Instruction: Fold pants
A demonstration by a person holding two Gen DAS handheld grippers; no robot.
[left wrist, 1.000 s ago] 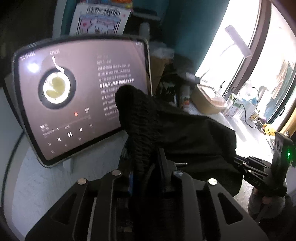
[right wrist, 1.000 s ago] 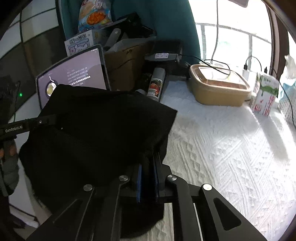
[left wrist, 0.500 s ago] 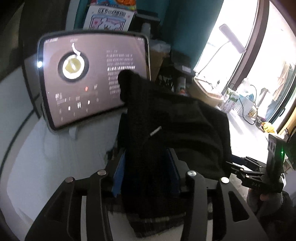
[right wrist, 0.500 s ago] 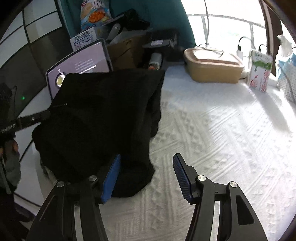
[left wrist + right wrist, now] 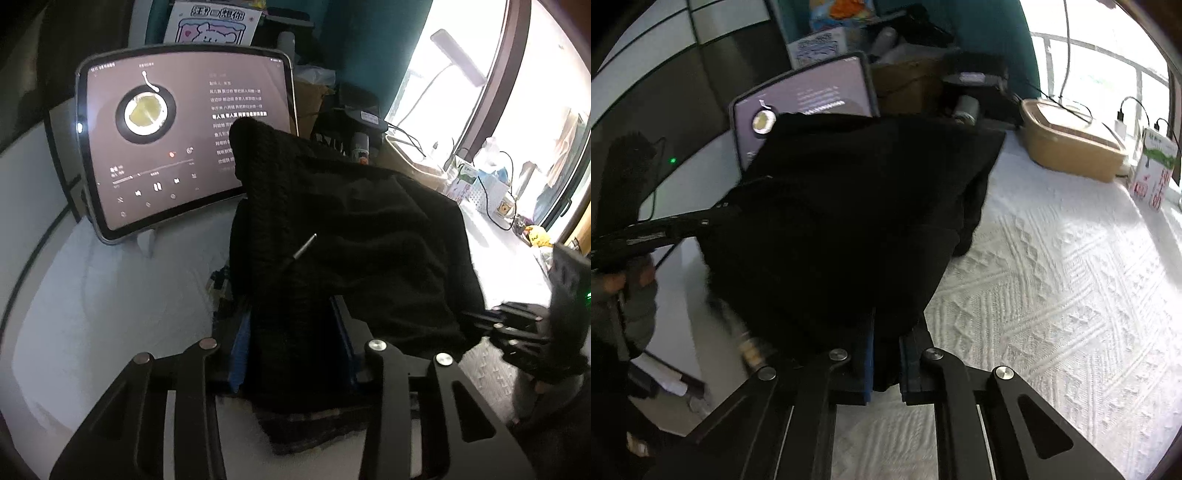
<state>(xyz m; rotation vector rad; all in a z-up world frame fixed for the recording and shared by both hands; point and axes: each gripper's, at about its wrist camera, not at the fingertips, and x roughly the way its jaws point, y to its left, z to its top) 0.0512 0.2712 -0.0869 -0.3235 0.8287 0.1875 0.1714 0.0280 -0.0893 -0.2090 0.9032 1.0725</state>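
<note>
On the white textured tabletop (image 5: 1052,280) lie the black pants (image 5: 849,221), bunched in a thick heap in front of a lit tablet (image 5: 177,147). At their left edge the left gripper (image 5: 291,343) has its jaws spread around a wad of the fabric. At the near edge the right gripper (image 5: 886,365) has its jaws narrowed, pinching a fold of cloth. A tan box (image 5: 1071,147) sits behind.

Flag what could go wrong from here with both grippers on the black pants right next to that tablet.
1. The black pants bunch up against the propped tablet; a further pull might tip it.
2. The left gripper has a thick wad between wide fingers, so the cloth may slip out.
3. The right gripper pinches only an edge, so the fold may come out uneven.
</note>
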